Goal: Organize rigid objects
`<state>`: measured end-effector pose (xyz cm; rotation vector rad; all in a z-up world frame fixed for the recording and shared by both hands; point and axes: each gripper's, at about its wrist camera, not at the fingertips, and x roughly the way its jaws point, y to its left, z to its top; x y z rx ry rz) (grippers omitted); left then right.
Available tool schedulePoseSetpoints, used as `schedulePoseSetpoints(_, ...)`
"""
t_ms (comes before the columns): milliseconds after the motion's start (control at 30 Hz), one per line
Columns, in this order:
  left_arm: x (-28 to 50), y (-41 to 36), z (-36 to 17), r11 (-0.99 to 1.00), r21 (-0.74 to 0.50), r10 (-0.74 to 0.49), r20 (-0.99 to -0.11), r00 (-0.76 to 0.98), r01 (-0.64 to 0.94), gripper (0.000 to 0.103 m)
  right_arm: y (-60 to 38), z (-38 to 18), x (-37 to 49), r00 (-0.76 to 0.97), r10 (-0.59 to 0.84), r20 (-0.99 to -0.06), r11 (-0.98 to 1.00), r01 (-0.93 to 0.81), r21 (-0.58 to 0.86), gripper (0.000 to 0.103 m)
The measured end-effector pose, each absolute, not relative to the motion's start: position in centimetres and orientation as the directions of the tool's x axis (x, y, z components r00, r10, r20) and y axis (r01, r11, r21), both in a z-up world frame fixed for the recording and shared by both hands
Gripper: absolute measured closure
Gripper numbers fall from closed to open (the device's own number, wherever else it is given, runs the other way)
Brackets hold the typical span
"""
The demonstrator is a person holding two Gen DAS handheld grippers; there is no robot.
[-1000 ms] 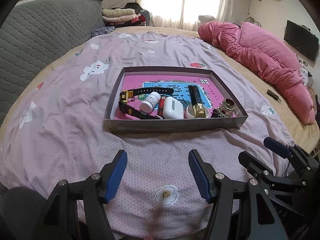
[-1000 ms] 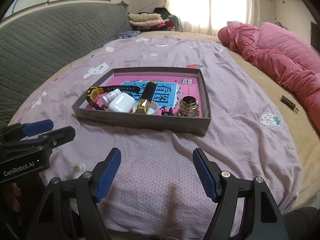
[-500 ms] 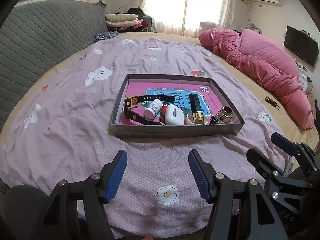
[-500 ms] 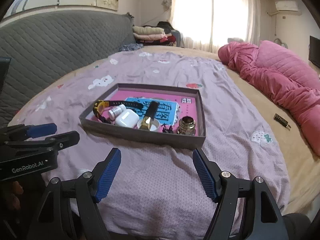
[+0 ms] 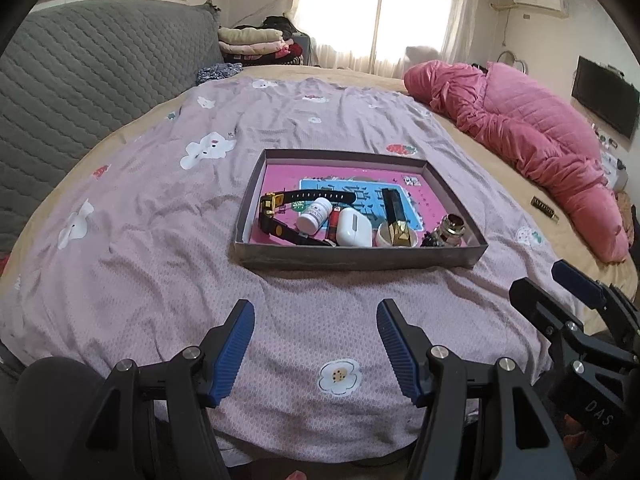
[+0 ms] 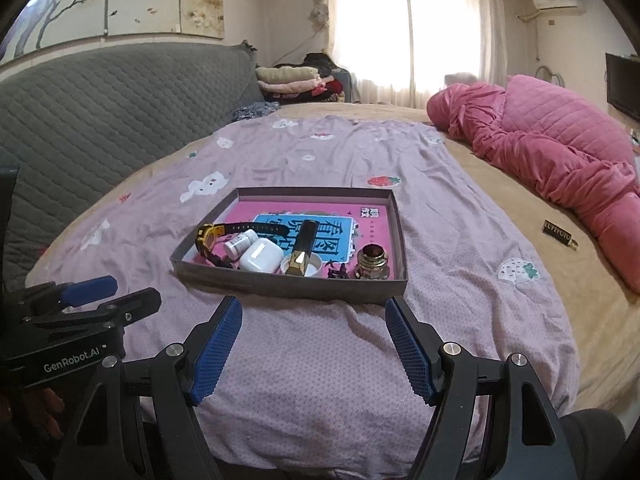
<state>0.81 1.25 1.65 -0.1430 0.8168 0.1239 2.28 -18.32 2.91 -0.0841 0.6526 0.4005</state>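
both tools hang over the near edge of the bed (image 5: 160, 240), well short of the shallow grey box (image 5: 360, 258) that sits in the middle of the lilac sheet. the left tool (image 5: 316, 338) has its blue pads spread wide with nothing between them, and the right tool (image 6: 314, 340) is just as wide and just as empty. the rigid things lie crowded along the box's near wall — a black watch (image 5: 280, 216), a small white bottle (image 5: 315, 215), a white earbud case (image 5: 352, 227), a black-and-gold tube (image 5: 396, 216) and a metal-capped jar (image 5: 451, 230). a small dark bar (image 6: 558, 232) lies on the tan blanket to the right, outside the box. judging by this, no pick is in hand; the next move probably calls for a reach to that stray bar or forward into the box.
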Motion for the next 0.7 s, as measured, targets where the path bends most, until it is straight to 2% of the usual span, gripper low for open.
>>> schedulePoseSetpoints(300, 1.7, 1.1, -1.1, 0.984, -0.062, 0.059, -0.778, 0.626, -0.169, 0.04, -17.4, -0.7, 3.4, 0.651, 0.326, -0.685, 0.921, -0.382, 0.076, 0.028)
schedulePoseSetpoints(700, 3.8, 1.4, -4.9, 0.979, -0.049, 0.071, -0.834, 0.547, -0.2, 0.04, -17.3, -4.1, 5.2, 0.609, 0.293, -0.737, 0.931, -0.357, 0.076, 0.027)
